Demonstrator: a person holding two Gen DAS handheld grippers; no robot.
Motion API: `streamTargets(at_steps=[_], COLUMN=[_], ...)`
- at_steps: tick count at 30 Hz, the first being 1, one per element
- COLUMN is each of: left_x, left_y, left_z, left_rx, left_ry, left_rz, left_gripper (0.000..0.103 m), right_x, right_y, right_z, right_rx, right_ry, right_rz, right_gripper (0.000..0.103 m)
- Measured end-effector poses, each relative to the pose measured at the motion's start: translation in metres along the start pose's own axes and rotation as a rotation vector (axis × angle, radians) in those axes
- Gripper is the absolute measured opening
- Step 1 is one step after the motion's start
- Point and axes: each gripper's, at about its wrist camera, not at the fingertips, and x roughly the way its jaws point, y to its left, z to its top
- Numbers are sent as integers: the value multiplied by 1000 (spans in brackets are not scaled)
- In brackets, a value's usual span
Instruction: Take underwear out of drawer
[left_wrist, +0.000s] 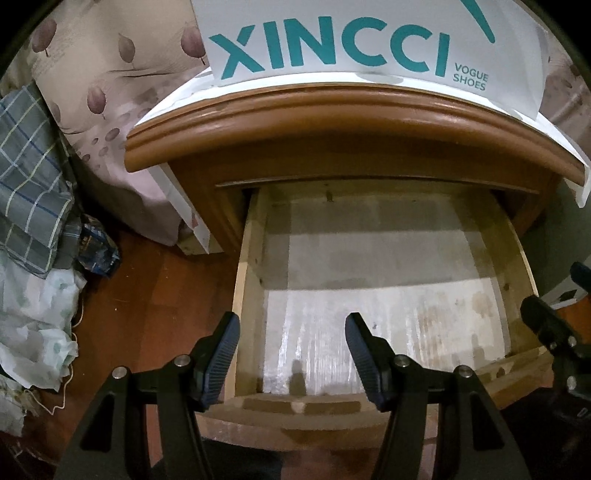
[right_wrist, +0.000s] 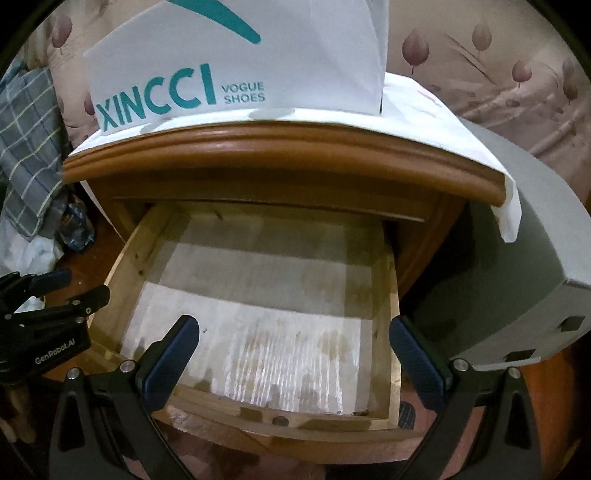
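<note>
Both claws, left gripper (left_wrist: 291, 354) and right gripper (right_wrist: 293, 354), hang released over the drawer (right_wrist: 384, 258) (no underwear visible); you risk clenching on nothing.

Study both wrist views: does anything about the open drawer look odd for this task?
Yes. The pulled-out drawer shows only its bare, stained lining; no underwear is visible inside. Both the left gripper and right gripper are open with nothing between their fingers.

The pale wooden drawer (left_wrist: 255, 258) stands pulled out from its nightstand; only a bare, stained floor shows.
</note>
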Motion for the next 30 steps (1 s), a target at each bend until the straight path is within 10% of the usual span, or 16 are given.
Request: streamTargets(at_steps=[30], left_x=[4], left_y=[-9], left_z=[-2], left_rx=[35], left_ry=[-3], left_rz=[-24], left_gripper=[61], right_x=[6], right_y=[1], right_z=[-4], right_rx=[-17], right_ry=[30], right_rz=[-11], right_gripper=[101])
